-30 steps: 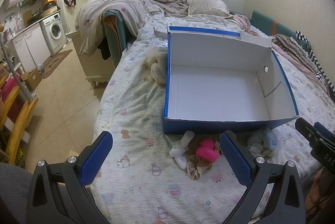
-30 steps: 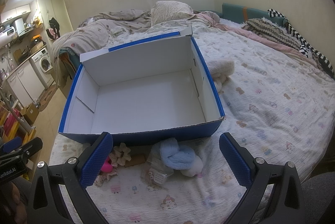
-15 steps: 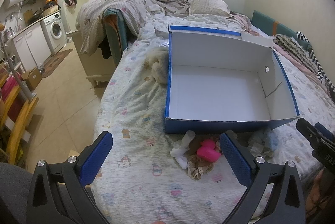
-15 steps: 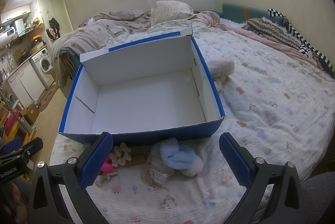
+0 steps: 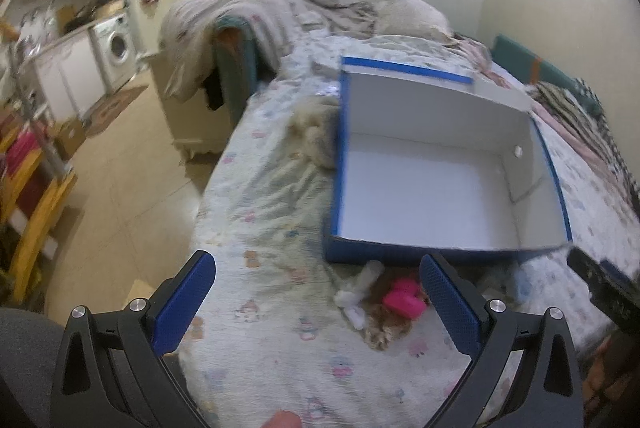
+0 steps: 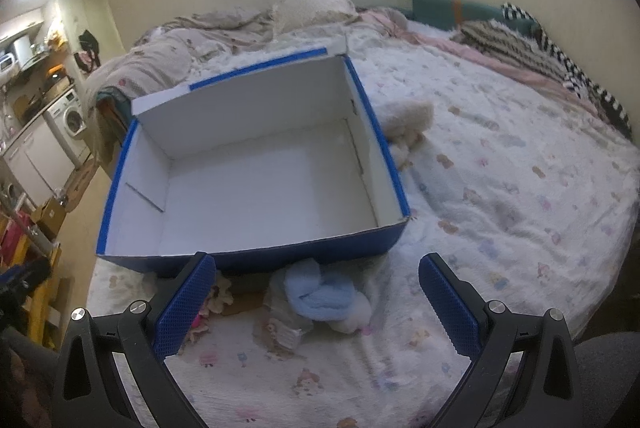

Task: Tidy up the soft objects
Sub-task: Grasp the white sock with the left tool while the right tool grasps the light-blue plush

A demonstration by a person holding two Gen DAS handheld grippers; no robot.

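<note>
An empty blue cardboard box with a white inside stands open on the bed. In front of its near wall lie small soft things: a pink plush, a white cloth piece, a beige frilly piece, a light blue fluffy roll and a small clear packet. A cream plush lies beside the box. My left gripper is open and empty, left of the pink plush. My right gripper is open and empty around the blue roll, above it.
The bed has a patterned white sheet, with rumpled blankets and a pillow at the far end and striped clothes by the wall. The bed's left edge drops to a tiled floor with a washing machine.
The left view has shifted left and is blurred; the box sits further right in it. The right gripper has moved closer over the blue roll. Both grippers stay open.
</note>
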